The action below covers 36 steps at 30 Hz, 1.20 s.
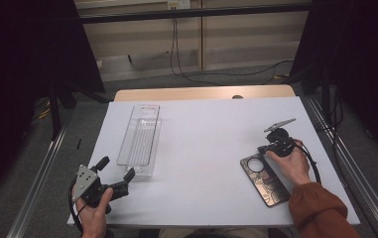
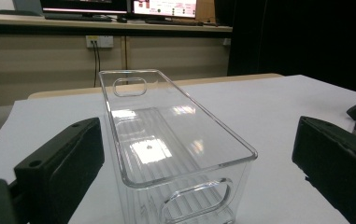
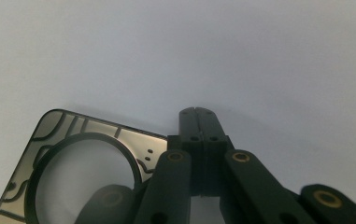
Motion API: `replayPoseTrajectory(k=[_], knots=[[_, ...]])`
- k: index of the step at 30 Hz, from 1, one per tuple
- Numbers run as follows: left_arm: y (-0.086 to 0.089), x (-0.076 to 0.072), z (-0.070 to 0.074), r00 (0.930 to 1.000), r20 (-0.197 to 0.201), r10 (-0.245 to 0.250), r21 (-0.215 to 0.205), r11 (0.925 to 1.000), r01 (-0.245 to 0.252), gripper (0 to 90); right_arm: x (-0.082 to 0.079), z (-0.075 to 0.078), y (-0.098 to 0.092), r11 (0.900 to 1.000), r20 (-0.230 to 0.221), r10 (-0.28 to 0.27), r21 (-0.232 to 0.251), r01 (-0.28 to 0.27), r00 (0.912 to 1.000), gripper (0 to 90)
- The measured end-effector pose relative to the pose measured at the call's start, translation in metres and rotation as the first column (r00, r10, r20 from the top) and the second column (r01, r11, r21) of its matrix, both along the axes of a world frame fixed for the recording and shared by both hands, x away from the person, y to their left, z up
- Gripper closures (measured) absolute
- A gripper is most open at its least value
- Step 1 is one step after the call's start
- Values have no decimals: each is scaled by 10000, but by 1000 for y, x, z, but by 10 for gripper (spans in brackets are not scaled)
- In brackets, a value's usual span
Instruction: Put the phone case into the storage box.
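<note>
One white sheet (image 1: 211,148) covers the table (image 1: 204,92); dark curtains (image 1: 23,59) flank it

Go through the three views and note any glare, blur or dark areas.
High view: dim, both sides black, white table sheet evenly lit. Left gripper view: bright reflections on the clear plastic bin, jaws soft at the edges. Right gripper view: shut right gripper blurred up close; glossy dark phone case with a round hole reflects light.

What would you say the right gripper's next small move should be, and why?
Probably to open its jaws and shift onto the phone case's edge. The right gripper is shut on nothing, its tips beside the case's far end by the round hole, while the left gripper waits open at the clear bin.
</note>
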<state>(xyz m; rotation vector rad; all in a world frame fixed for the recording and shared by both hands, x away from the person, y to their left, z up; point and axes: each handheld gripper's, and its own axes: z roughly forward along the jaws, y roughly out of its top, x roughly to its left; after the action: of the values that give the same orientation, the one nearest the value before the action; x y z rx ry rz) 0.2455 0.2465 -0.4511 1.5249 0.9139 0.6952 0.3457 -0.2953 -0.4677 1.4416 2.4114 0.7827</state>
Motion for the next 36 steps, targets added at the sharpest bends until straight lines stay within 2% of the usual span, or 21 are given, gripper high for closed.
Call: replayPoseTrajectory(k=[5,7,8,10,11,14,17,18,20,24,27,31,33,36], knots=[[1,0,0,10000,6,-6,22,10000,6,23,2,-1,-5,9997,66,-81,224,80,9999,900],[1,0,0,10000,27,-12,32,10000,12,24,1,0,-8,9990,265,-119,443,107,9996,845],[0,0,0,10000,30,17,23,10000,-17,23,1,2,-8,9988,217,-179,459,169,9996,845],[0,0,0,10000,26,-19,1,10000,19,23,-1,5,-11,9978,408,-174,641,148,9990,837],[0,-1,1,10000,19,22,32,10000,-22,24,-2,8,-12,9981,387,-304,556,282,9988,820],[0,-1,1,10000,6,-25,-33,10000,25,23,-4,12,-19,9954,498,-322,916,275,9982,764],[0,-1,1,10000,5,-19,-54,10000,19,23,-8,15,-24,9943,515,-449,990,397,9977,685],[0,-1,1,10000,5,-22,-49,10000,22,23,-9,15,-27,9940,682,-313,1065,240,9972,659],[0,-1,1,10000,0,-30,-52,10000,30,24,-11,17,-30,9913,696,-521,1244,431,9962,533],[0,-1,1,10000,16,-16,-2,10000,16,24,-16,20,-35,9879,771,-806,1387,693,9938,369],[-1,-1,0,10000,8,-89,-39,10000,89,23,-20,22,-36,9881,613,-824,1352,735,9947,259],[-1,-1,0,10000,-6,-42,-44,10000,42,23,-26,24,-34,9895,456,-661,1315,596,9968,139],[0,-1,1,10000,7,-37,-11,10000,37,23,-30,26,-34,9916,519,-549,1203,484,9971,96],[0,-1,1,10000,-2,-24,29,10000,24,24,-36,27,-33,9914,460,-455,1249,394,9979,74]])
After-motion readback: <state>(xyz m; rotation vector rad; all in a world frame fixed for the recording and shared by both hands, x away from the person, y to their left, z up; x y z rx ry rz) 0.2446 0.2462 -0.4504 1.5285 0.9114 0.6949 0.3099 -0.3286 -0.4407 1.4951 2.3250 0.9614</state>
